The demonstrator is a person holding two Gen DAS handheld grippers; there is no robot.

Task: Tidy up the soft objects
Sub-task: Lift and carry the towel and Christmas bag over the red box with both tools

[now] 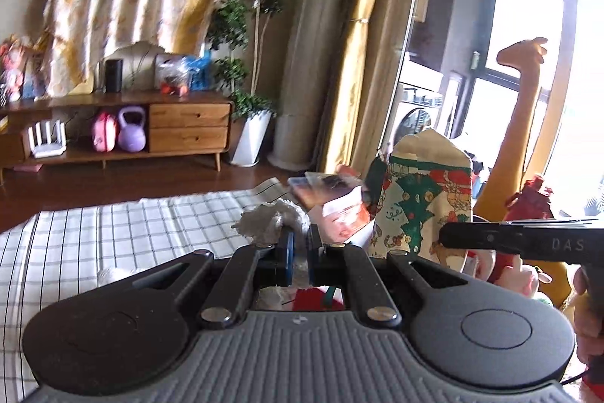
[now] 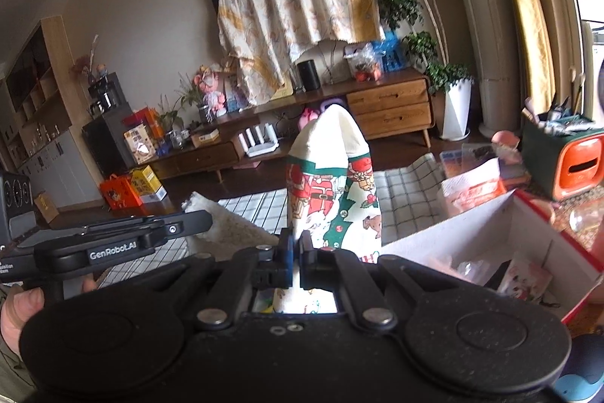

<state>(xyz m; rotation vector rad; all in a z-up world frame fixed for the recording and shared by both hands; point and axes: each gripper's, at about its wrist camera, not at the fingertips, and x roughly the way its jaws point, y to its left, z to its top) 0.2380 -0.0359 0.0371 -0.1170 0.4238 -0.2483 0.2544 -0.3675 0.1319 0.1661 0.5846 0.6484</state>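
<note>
The right gripper [image 2: 296,244] is clamped on the lower edge of a Christmas sock [image 2: 332,184], which stands upright above its jaws; the left gripper [image 1: 298,240], closed on a white fluffy cloth [image 1: 271,218], sits just left of it, over the checked mat [image 1: 113,233]

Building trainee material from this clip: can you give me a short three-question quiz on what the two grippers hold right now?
1. True or false: the right gripper is shut on the cream Christmas-print sock.
2. What do the left gripper jaws pinch? A) a fluffy white fabric piece B) nothing C) that same sock
3. Fill in: in the right wrist view, the open white cardboard box with red rim lies to the sock's ____.

Key: 1 true; 2 A; 3 right.
</note>
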